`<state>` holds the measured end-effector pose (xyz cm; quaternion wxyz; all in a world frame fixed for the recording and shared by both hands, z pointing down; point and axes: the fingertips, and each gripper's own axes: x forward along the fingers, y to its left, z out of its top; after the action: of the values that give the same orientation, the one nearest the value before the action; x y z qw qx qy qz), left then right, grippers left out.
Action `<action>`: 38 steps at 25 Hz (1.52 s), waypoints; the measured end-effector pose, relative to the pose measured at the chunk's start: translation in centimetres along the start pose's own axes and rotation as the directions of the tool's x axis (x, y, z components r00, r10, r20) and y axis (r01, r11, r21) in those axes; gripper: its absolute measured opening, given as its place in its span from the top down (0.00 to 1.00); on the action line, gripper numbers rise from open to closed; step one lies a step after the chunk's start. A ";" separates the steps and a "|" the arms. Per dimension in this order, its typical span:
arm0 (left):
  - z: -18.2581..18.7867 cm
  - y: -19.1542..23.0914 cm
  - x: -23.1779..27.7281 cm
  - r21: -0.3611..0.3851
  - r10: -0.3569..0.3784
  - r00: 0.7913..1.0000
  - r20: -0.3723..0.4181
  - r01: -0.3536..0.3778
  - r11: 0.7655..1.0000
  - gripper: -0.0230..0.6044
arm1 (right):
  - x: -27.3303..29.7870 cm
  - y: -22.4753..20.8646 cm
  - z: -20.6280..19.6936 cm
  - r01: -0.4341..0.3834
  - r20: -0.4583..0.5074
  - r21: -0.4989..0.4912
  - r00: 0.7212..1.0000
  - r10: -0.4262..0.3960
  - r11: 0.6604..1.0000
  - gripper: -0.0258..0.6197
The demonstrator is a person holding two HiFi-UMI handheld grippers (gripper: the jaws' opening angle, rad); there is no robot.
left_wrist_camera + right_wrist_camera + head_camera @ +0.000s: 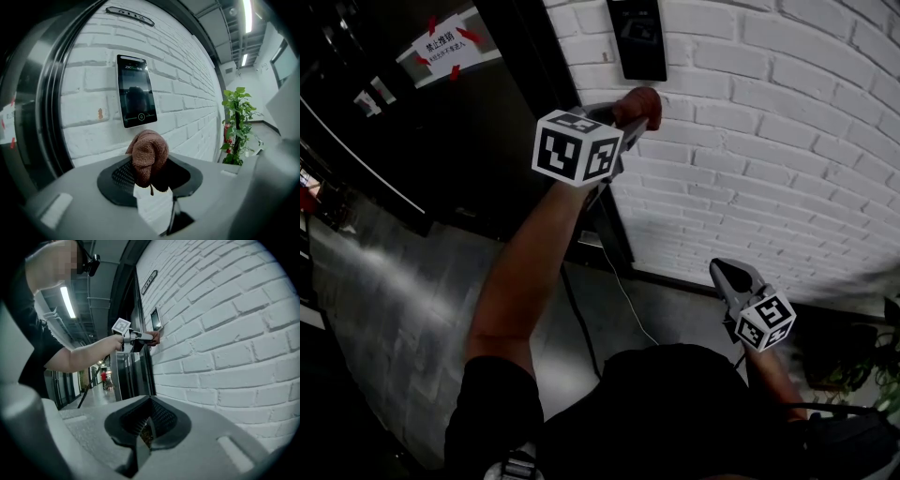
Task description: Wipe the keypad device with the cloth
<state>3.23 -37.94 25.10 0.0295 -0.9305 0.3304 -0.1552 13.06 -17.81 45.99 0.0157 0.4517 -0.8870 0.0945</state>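
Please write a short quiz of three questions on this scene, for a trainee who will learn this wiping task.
1. True or false: the right tongs hold the cloth.
2. In the left gripper view, the cloth appears: A) above the keypad device; B) below it; C) covering it.
3. Fill in: the device hangs on a white ____ wall.
Key: 1 false, the left tongs hold it; 2 B; 3 brick.
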 end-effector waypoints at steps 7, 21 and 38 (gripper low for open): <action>-5.2 -2.3 -4.5 -0.028 -0.104 0.995 0.000 0.104 0.994 0.70 | 1.3 4.0 -0.3 0.027 -0.003 0.025 1.000 -0.027 0.999 0.97; -16.9 -6.9 -18.2 -0.217 -0.174 0.977 0.122 0.197 0.956 0.70 | 0.7 14.0 -1.7 0.117 -0.030 0.040 0.993 -0.116 0.992 0.97; -22.6 -10.9 -26.9 -0.230 -0.226 0.957 0.182 0.265 0.936 0.70 | -1.5 20.3 -2.8 0.233 -0.010 0.010 0.973 -0.232 0.973 0.97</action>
<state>-16.87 -11.59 41.02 -0.0836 -0.9698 0.2252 -0.0429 -2.58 -4.43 45.41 0.0280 0.5521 -0.8274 0.0991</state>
